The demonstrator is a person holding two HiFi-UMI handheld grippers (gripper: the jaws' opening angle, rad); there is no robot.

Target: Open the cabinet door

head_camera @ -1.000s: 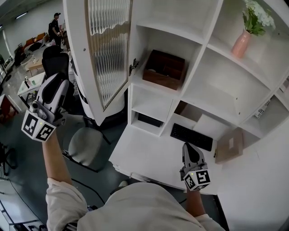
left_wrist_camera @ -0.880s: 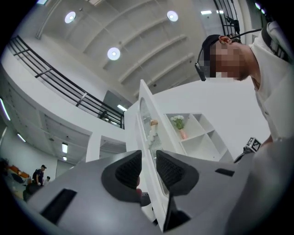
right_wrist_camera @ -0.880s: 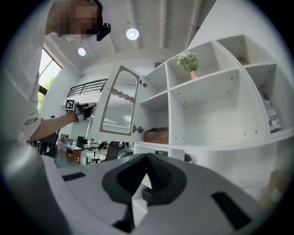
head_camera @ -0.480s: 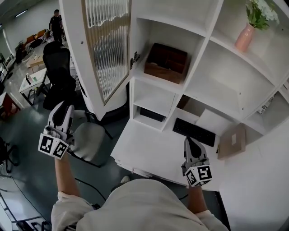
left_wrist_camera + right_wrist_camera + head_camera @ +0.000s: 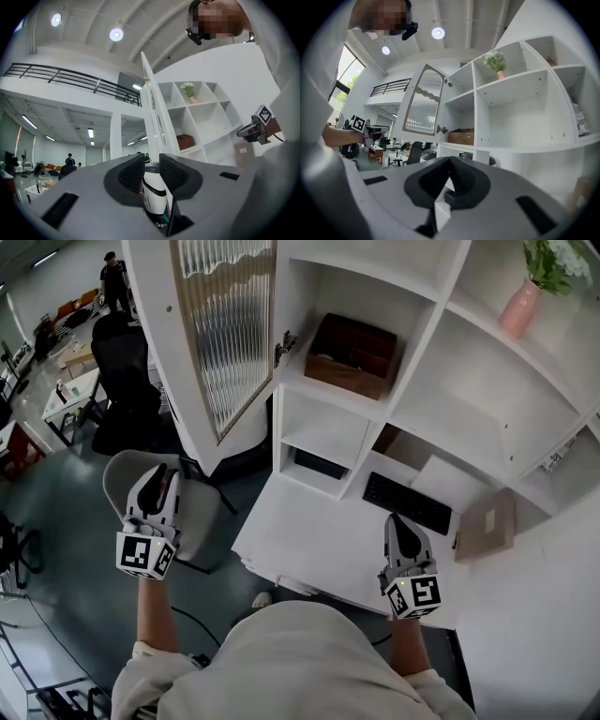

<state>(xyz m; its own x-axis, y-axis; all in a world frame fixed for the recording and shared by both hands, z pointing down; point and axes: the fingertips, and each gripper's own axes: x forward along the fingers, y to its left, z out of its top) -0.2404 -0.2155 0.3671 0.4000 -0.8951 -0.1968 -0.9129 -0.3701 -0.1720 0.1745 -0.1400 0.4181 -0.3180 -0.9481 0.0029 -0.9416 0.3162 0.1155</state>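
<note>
The white cabinet door (image 5: 225,334) with a ribbed glass pane stands swung wide open to the left of the shelf unit, with a small metal latch (image 5: 284,345) at its inner edge. It also shows as a thin edge-on door (image 5: 152,117) in the left gripper view and as a door (image 5: 424,105) in the right gripper view. My left gripper (image 5: 161,474) hangs low, left of the desk and well below the door. Its jaws stand open with nothing between them (image 5: 151,161). My right gripper (image 5: 398,521) rests over the white desk, shut and empty (image 5: 450,161).
A brown wooden box (image 5: 352,354) sits in the opened compartment. A black keyboard (image 5: 406,502) and a brown board (image 5: 486,524) lie on the desk (image 5: 309,549). A pink vase (image 5: 523,306) stands top right. A grey chair (image 5: 197,512) is under the left gripper, a black chair (image 5: 122,362) behind it.
My left gripper has come down from beside the open door to low over the grey chair, moving nearer the desk. The right gripper and the door have stayed put.
</note>
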